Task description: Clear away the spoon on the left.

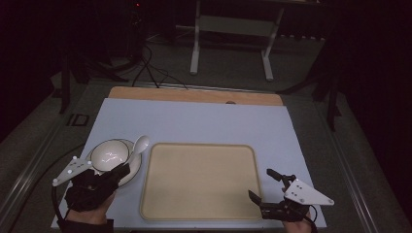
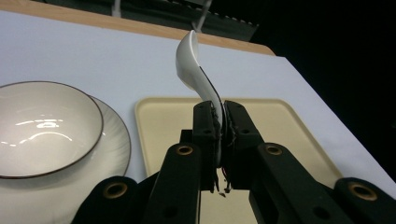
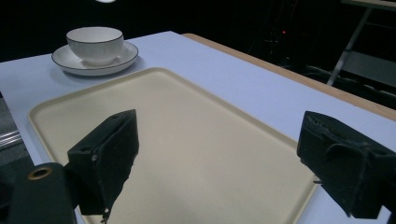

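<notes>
White ceramic spoon (image 2: pixel 196 70) is pinched by its thin handle in your left tool (image 2: pixel 222 122), lifted beside the bowl (image 1: pixel 110 156) and saucer (image 1: pixel 134 168); it could pivot, slip and chip them. Your left hand angles toward the tray (image 1: pixel 200 180). The right tool (image 3: pixel 219 163) gapes empty above it.

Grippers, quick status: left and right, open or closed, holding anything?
Left gripper: jaws closed on the white spoon, gripped by its handle.
Right gripper: jaws open, nothing between them, over the tray.
</notes>
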`<state>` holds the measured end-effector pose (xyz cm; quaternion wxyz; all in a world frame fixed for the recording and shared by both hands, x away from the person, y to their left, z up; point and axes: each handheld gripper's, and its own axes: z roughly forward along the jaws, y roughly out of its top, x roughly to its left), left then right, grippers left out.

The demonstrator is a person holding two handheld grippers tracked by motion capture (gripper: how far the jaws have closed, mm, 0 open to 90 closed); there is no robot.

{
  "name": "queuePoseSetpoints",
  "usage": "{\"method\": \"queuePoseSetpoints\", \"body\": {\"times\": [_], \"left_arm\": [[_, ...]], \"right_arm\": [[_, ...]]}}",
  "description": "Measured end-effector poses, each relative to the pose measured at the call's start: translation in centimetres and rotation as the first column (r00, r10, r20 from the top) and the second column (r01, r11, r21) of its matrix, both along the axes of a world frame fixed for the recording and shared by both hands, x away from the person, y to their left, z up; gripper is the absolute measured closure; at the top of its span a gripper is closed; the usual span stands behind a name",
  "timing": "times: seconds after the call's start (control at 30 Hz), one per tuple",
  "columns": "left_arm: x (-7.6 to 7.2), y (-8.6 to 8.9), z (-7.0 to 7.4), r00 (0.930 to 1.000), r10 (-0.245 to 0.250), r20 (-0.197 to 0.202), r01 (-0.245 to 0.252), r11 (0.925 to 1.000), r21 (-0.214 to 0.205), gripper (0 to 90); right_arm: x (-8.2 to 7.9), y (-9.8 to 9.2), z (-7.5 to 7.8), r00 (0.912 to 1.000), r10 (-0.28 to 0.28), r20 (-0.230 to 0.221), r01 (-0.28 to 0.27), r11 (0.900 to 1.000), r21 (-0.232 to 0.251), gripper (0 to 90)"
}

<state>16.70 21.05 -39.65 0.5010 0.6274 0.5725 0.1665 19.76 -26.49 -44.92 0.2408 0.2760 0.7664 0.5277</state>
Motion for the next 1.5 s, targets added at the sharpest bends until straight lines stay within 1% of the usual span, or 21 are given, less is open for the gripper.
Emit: {"method": "queuePoseSetpoints", "body": {"times": [0.1,0.17,0.23,0.27,0.3,0.47,0.5,0.57,0.63,0.67,0.73,0.77,0.93,1.1,1.17,1.23,1.3,1.37,1.4,1.47,1.5], "left_arm": [[0.0,-0.5,-0.3,1.0000,0.006,0.008,-0.005,0.9999,-0.010,85.1],[0.0,-1.0,-0.3,0.9998,0.008,0.018,-0.008,1.0000,-0.002,85.1],[-0.1,-1.4,-0.4,0.9993,0.019,0.032,-0.019,0.9997,-0.012,85.1],[-0.1,-1.6,-0.4,0.9991,0.020,0.038,-0.020,0.9998,-0.006,85.1],[-0.1,-1.6,-0.4,0.9991,0.020,0.038,-0.020,0.9998,-0.006,85.1],[-0.2,-3.3,-0.9,0.9983,0.011,0.058,-0.010,0.9997,-0.024,85.1],[-0.2,-3.3,-0.9,0.9983,0.011,0.058,-0.010,0.9997,-0.024,85.1],[0.0,-4.3,-1.2,0.9977,0.003,0.067,-0.002,0.9999,-0.017,85.1],[0.1,-4.8,-1.3,0.9973,0.007,0.073,-0.008,0.9999,0.009,85.1],[0.1,-4.9,-1.5,0.9970,0.007,0.076,-0.007,1.0000,-0.003,85.1],[0.1,-5.0,-1.6,0.9969,0.010,0.078,-0.010,0.9999,-0.006,85.1],[0.1,-5.4,-1.8,0.9962,0.012,0.086,-0.014,0.9997,0.018,85.1],[0.2,-6.2,-2.7,0.9964,0.014,0.083,-0.017,0.9995,0.028,85.1],[0.2,-6.9,-3.8,0.9960,0.017,0.088,-0.018,0.9998,0.007,85.0],[0.3,-7.2,-4.2,0.9956,0.005,0.093,-0.005,1.0000,-0.005,85.1],[0.4,-7.7,-4.7,0.9942,0.016,0.106,-0.016,0.9999,0.001,85.0],[0.4,-8.0,-5.3,0.9939,0.022,0.108,-0.022,0.9997,-0.007,85.0],[0.5,-8.3,-5.7,0.9939,0.020,0.108,-0.021,0.9998,0.005,85.0],[0.5,-8.4,-6.0,0.9940,0.023,0.107,-0.022,0.9997,-0.004,85.0],[0.5,-8.6,-6.4,0.9936,0.017,0.112,-0.018,0.9998,0.005,85.0],[0.6,-8.7,-6.7,0.9935,0.010,0.113,-0.008,0.9999,-0.013,85.0]], "right_arm": [[0.0,0.1,0.0,1.0000,0.004,-0.002,-0.004,1.0000,0.001,12.8],[0.1,0.1,0.0,1.0000,0.003,-0.004,-0.003,1.0000,0.001,12.8],[0.1,0.0,-0.1,1.0000,0.001,-0.005,-0.001,1.0000,0.002,12.8],[0.1,0.0,-0.1,1.0000,0.000,-0.007,0.000,1.0000,0.002,12.8],[0.1,0.0,-0.1,1.0000,0.000,-0.007,0.000,1.0000,0.002,12.8],[0.2,0.0,-0.1,0.9999,-0.001,-0.011,0.001,1.0000,0.007,12.8],[0.2,0.0,-0.1,0.9999,-0.001,-0.011,0.001,1.0000,0.007,12.8],[0.2,-0.1,-0.1,0.9999,-0.002,-0.012,0.002,1.0000,0.009,12.8],[0.2,-0.1,-0.1,0.9999,-0.002,-0.012,0.003,1.0000,0.010,12.8],[0.3,-0.1,-0.1,0.9999,-0.002,-0.012,0.003,1.0000,0.009,12.8],[0.3,-0.1,-0.1,0.9999,-0.001,-0.013,0.002,1.0000,0.009,12.8],[0.3,-0.1,-0.1,0.9999,-0.002,-0.014,0.003,1.0000,0.009,12.8],[0.4,0.0,-0.2,0.9999,-0.001,-0.017,0.001,1.0000,0.009,12.8],[0.4,-0.1,-0.2,0.9998,-0.002,-0.020,0.003,0.9999,0.012,12.8],[0.4,0.0,-0.2,0.9998,-0.003,-0.019,0.003,0.9999,0.011,12.8],[0.5,0.0,-0.2,0.9998,-0.006,-0.019,0.006,0.9999,0.012,12.8],[0.5,0.0,-0.2,0.9998,-0.010,-0.019,0.010,0.9999,0.013,12.8],[0.5,0.0,-0.2,0.9998,-0.012,-0.017,0.012,0.9999,0.012,12.8],[0.5,0.0,-0.2,0.9998,-0.012,-0.017,0.012,0.9998,0.013,12.8],[0.5,-0.1,-0.2,0.9998,-0.013,-0.017,0.014,0.9998,0.015,12.8],[0.6,-0.1,-0.2,0.9997,-0.014,-0.019,0.015,0.9998,0.015,12.8]]}}
